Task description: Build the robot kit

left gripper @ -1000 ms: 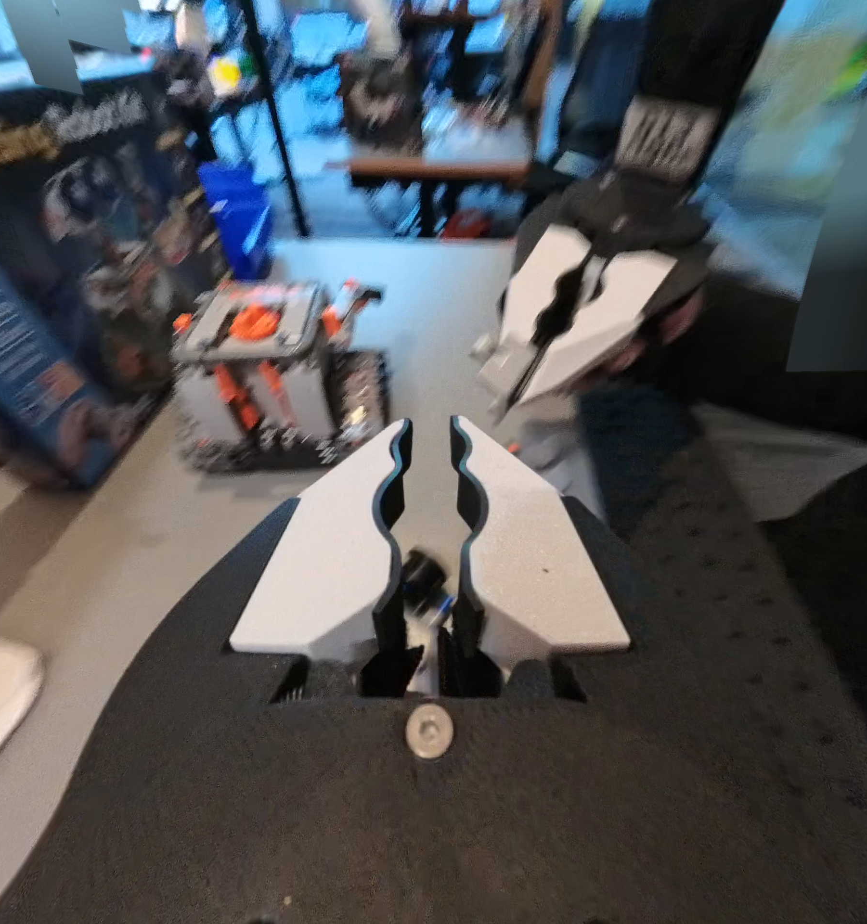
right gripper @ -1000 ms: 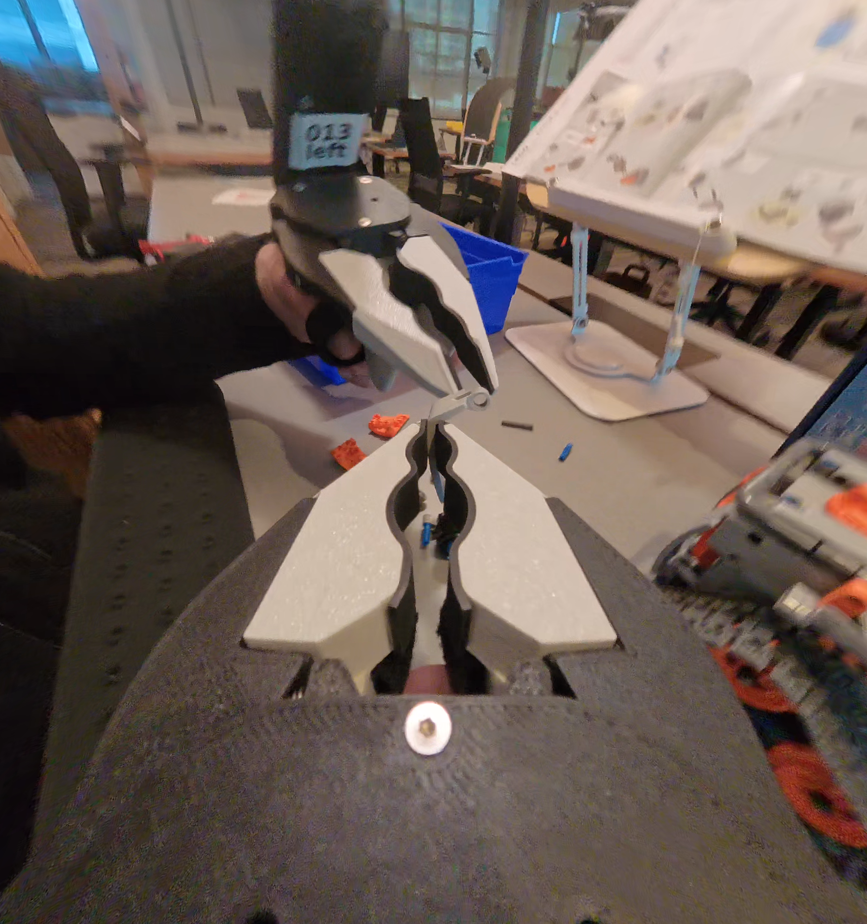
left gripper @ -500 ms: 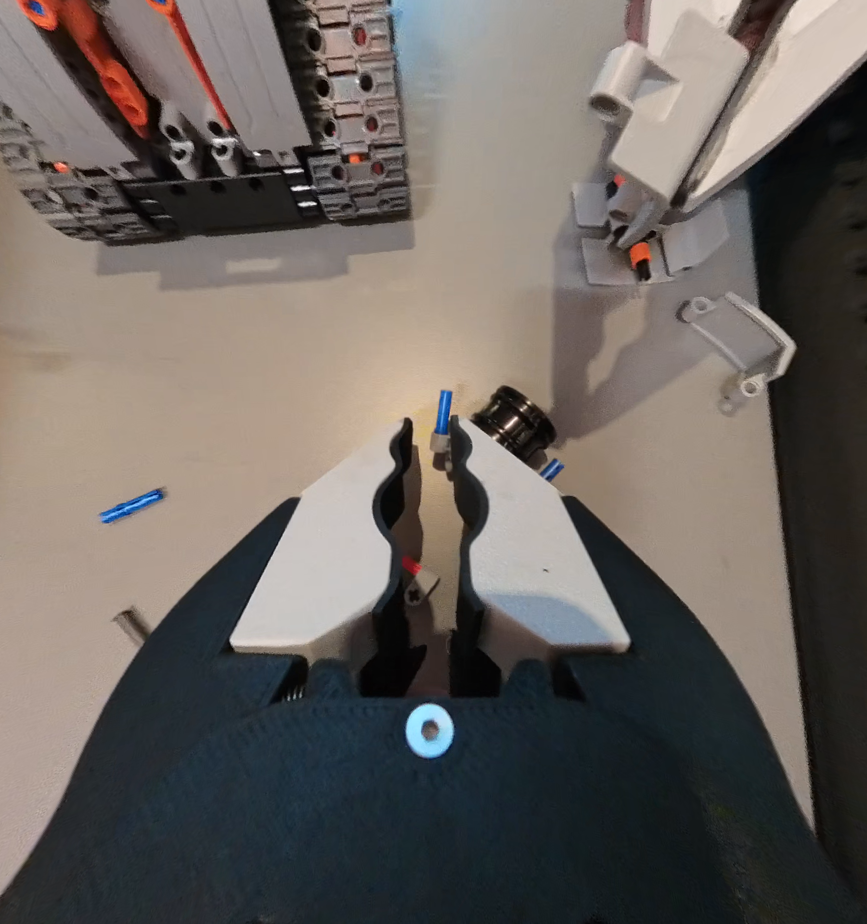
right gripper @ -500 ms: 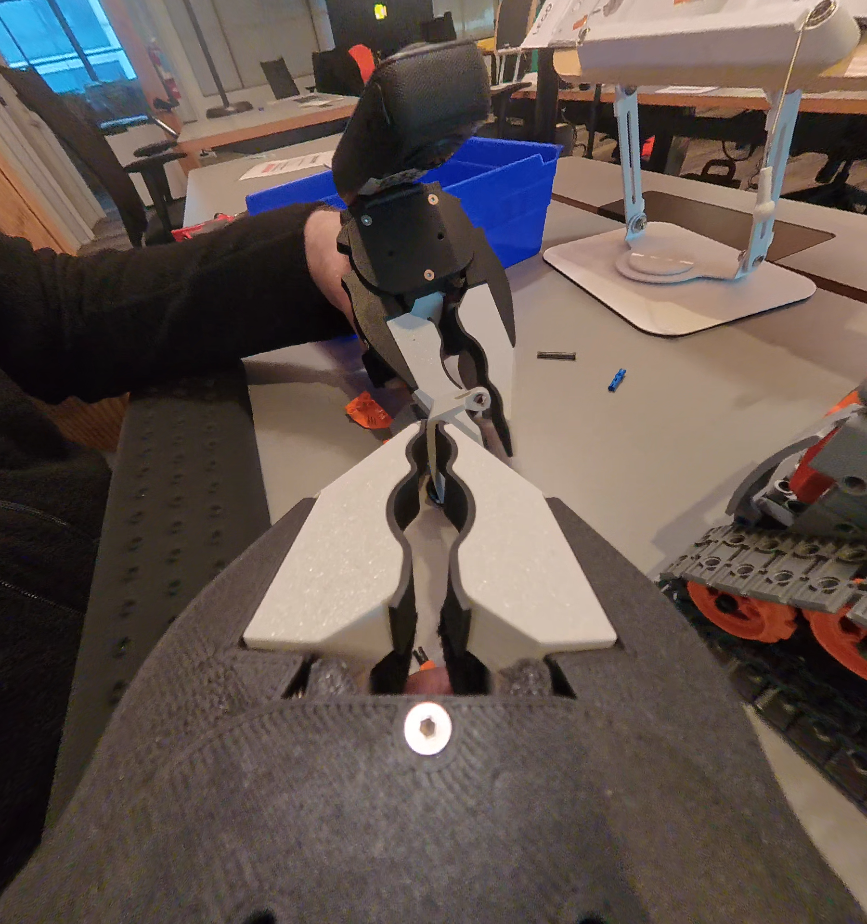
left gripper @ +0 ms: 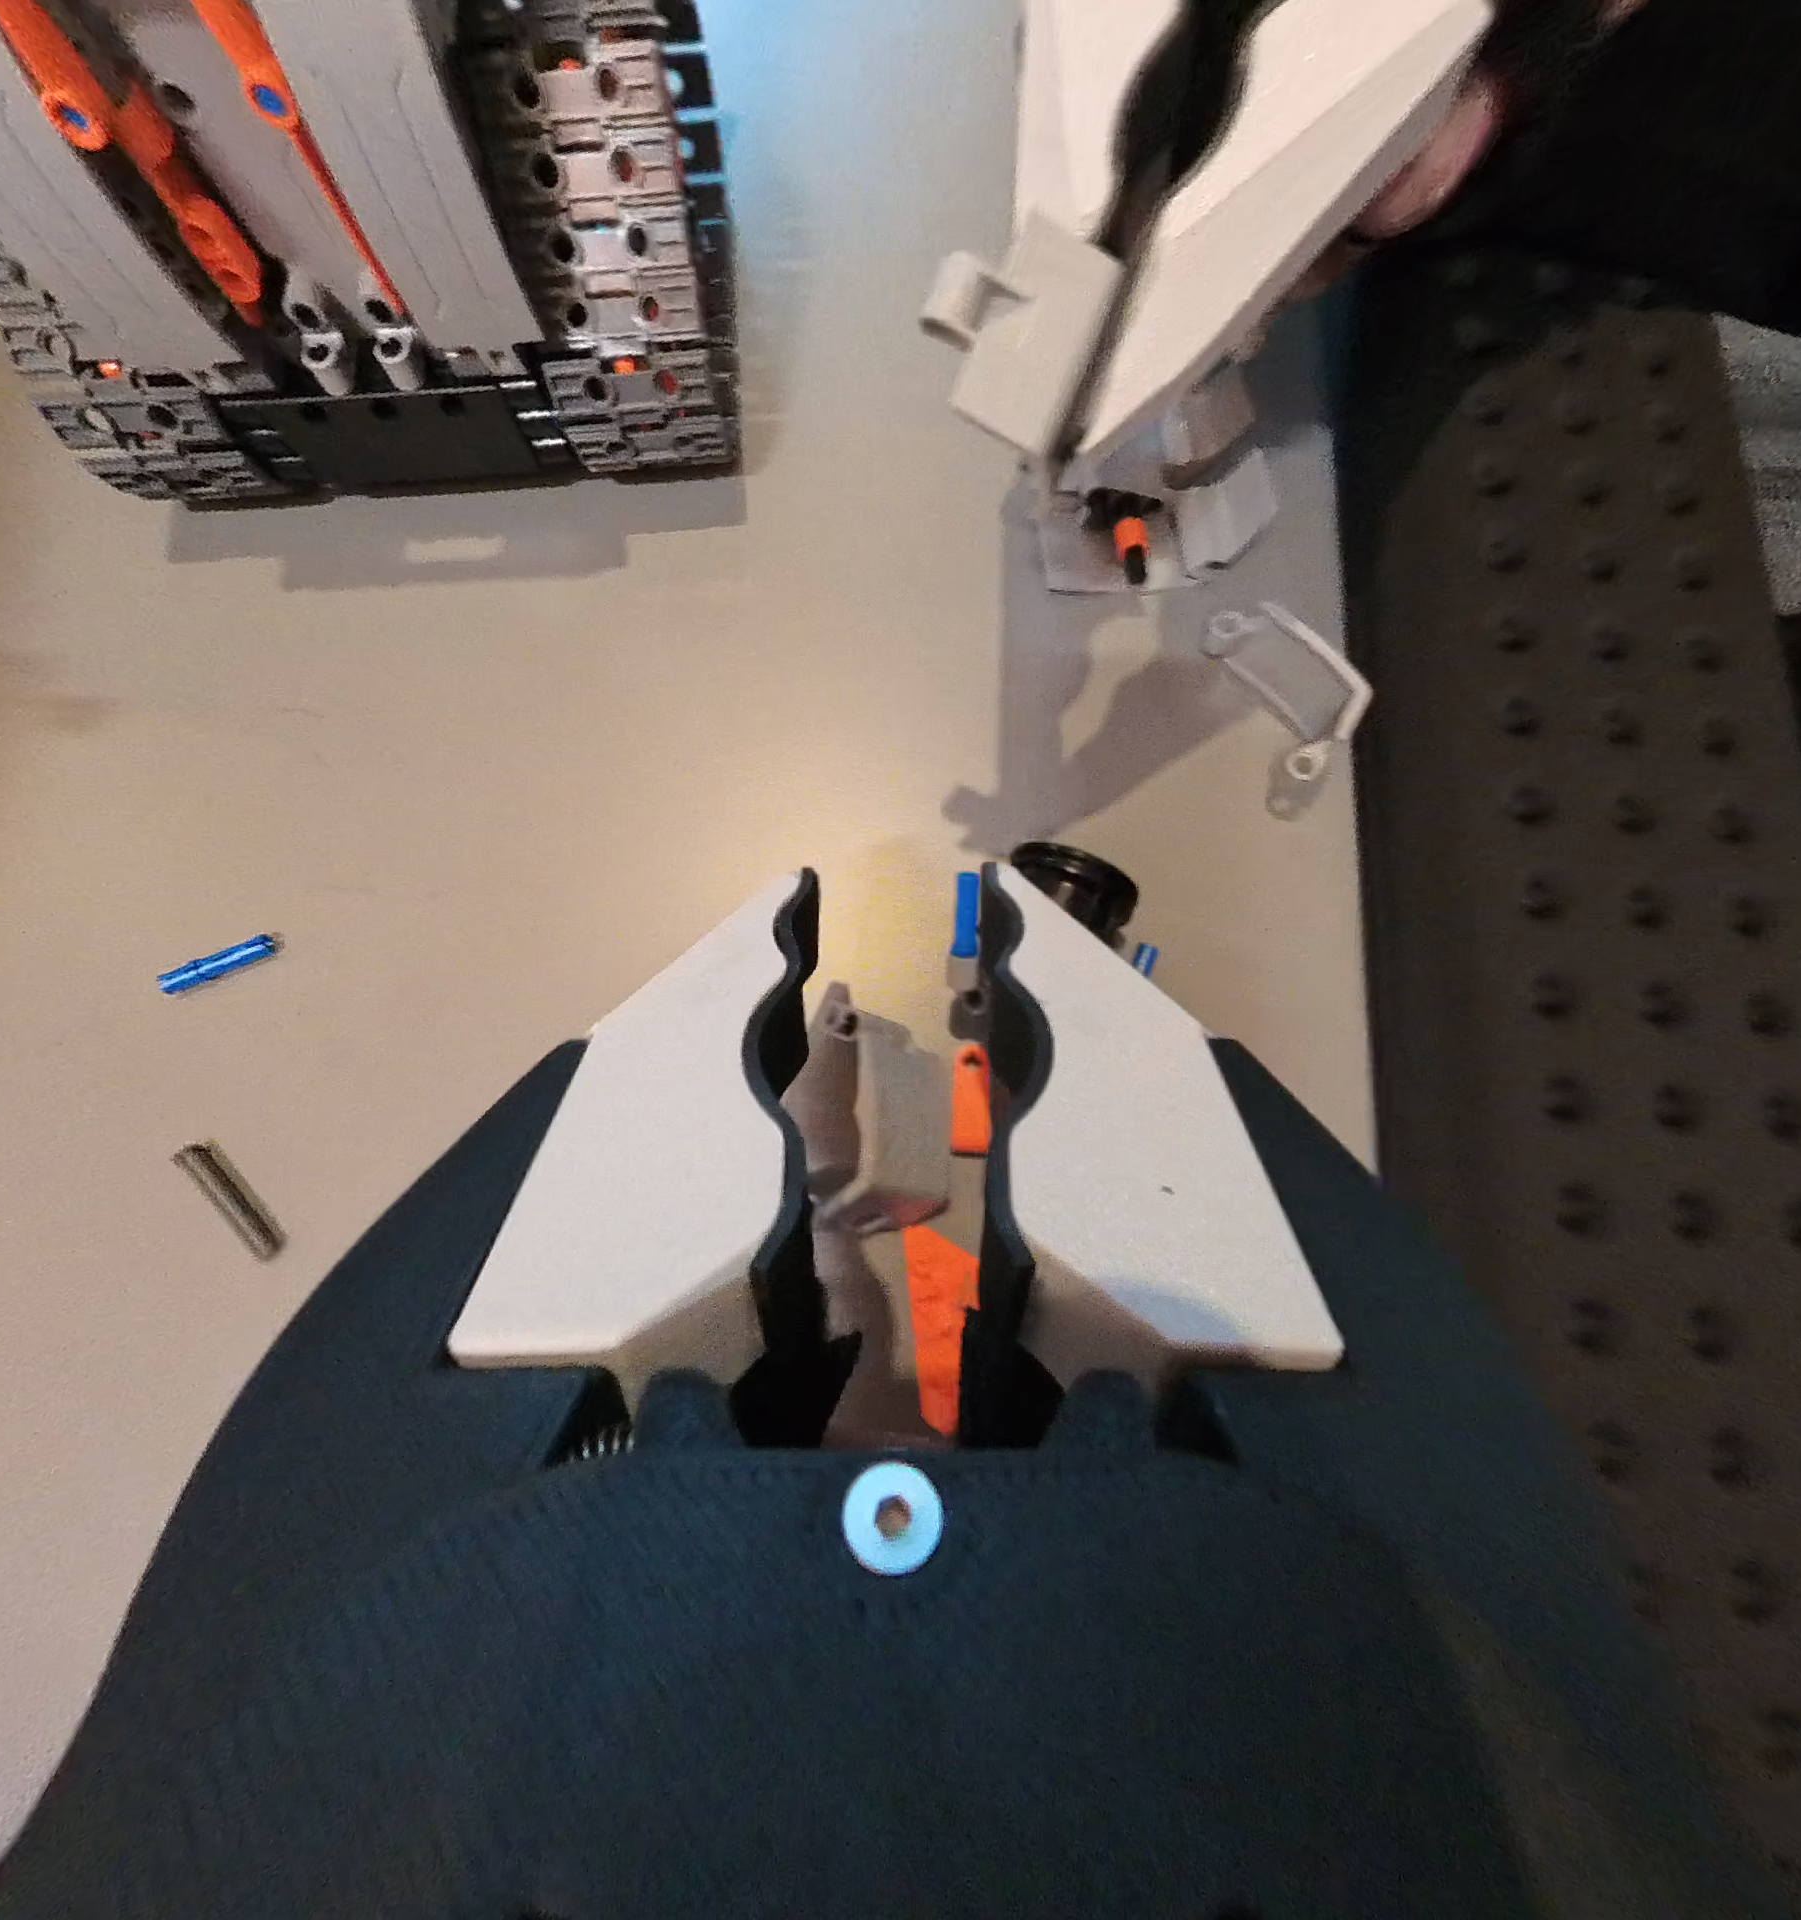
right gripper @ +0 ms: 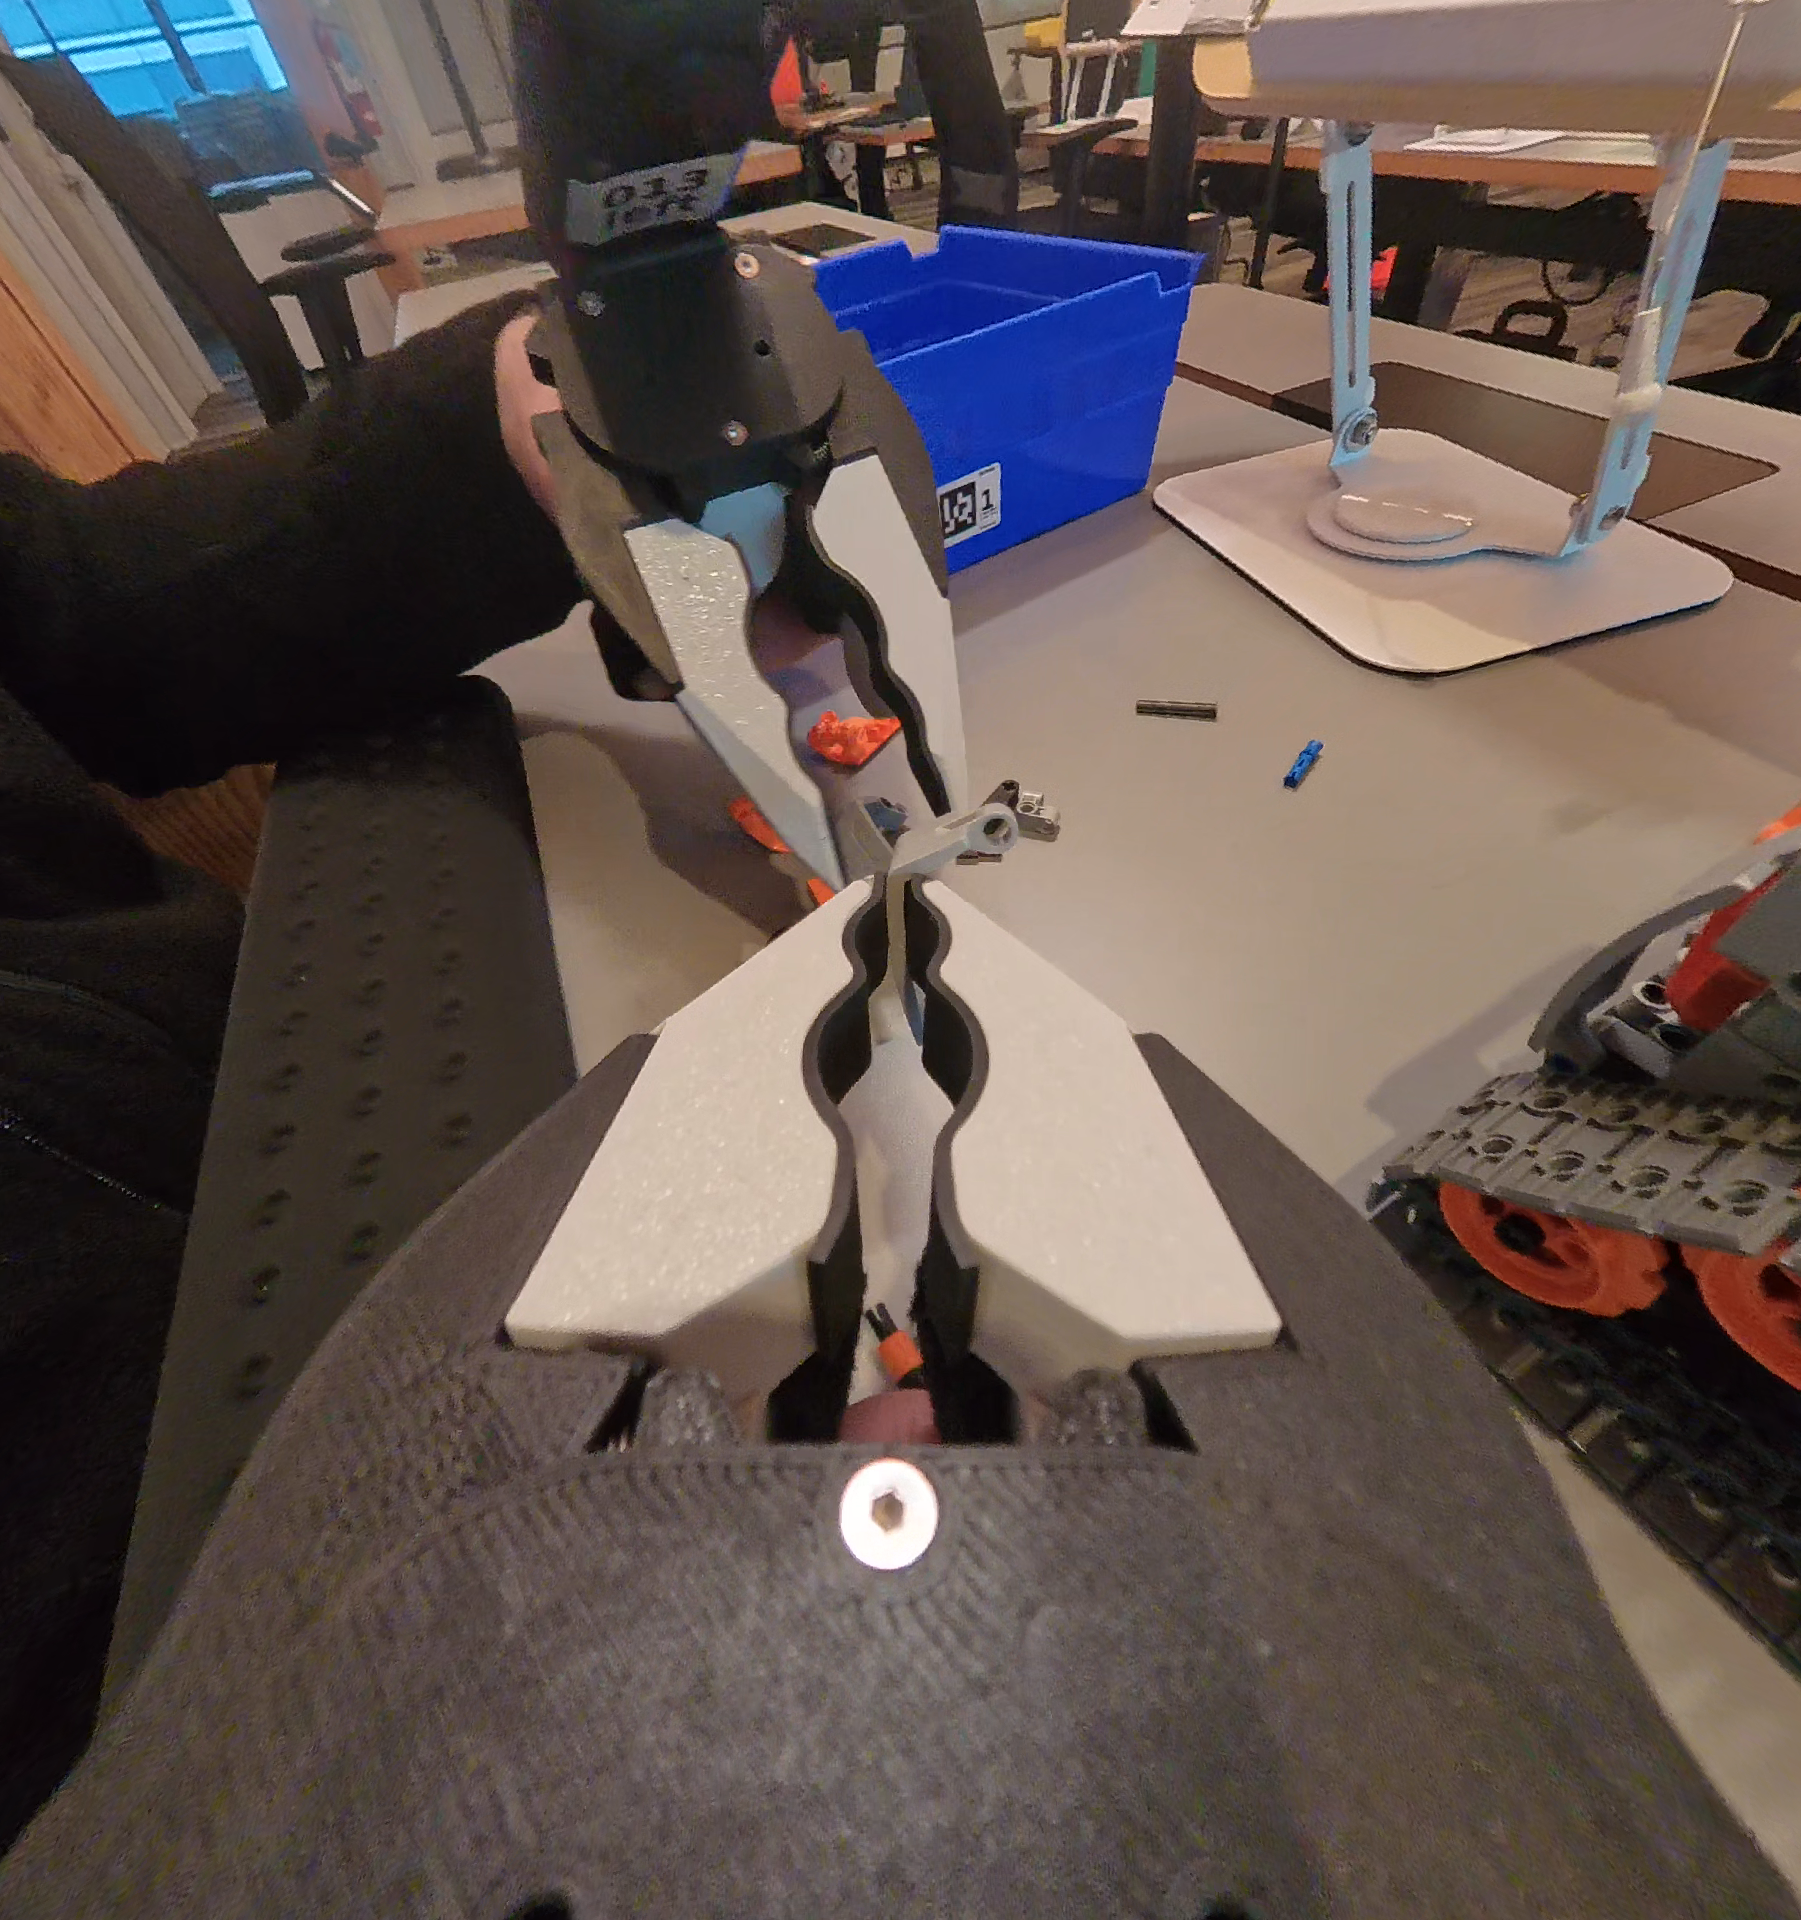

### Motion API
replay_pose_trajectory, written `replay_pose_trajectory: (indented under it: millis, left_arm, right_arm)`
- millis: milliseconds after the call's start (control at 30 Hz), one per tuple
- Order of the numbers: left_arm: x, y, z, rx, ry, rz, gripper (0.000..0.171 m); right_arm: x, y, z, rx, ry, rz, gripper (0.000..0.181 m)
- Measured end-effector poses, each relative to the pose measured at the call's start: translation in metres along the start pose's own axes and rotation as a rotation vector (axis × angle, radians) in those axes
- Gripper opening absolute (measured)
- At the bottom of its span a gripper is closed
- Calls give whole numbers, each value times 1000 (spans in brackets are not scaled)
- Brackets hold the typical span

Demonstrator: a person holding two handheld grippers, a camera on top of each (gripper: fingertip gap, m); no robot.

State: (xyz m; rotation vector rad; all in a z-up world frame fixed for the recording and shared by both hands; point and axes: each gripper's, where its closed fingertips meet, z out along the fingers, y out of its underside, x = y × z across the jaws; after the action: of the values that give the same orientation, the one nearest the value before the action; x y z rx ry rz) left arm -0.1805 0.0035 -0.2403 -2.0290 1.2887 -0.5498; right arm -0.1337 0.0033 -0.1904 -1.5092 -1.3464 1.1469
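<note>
Table (left gripper: pixel 460 727): R gripper (right gripper: pixel 894 894) jaws pinching panel (right gripper: pixel 963 831).

A blue bin (right gripper: pixel 1031 364) and white stand (right gripper: pixel 1447 520) sit on the grey table (right gripper: pixel 1291 935).

The left claw (left gripper: pixel 894 914) has two pale grey, grainy-surfaced fingers (left gripper: pixel 657 1132), wedge-shaped and tapering forward, each lined on its inner edge with a wavy black pad. They sit in a broad, rounded black housing with a ribbed printed texture and one silver hex-socket screw (left gripper: pixel 892 1519) at its centre. The right claw (right gripper: pixel 898 891) is built the same way, with its own silver screw (right gripper: pixel 888 1512). From outside, the left claw's upper body is a black block with small screws and a grey tag bearing writing. The person wears a black sleeve (right gripper: pixel 252 613).
</note>
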Motion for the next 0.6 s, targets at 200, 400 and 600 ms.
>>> replay_pose_trajectory:
  millis: [200,400,600]
  left_arm:
    - [14,16,4,-55,-7,17,28]
    - [28,18,8,-50,74,19,16]
    - [34,16,9,-6,59,9,15]
  right_arm:
    - [-7,1,3,-5,-28,-7,0]
    - [-10,1,2,1,-33,-9,0]
    - [-11,4,2,-17,-42,-10,0]
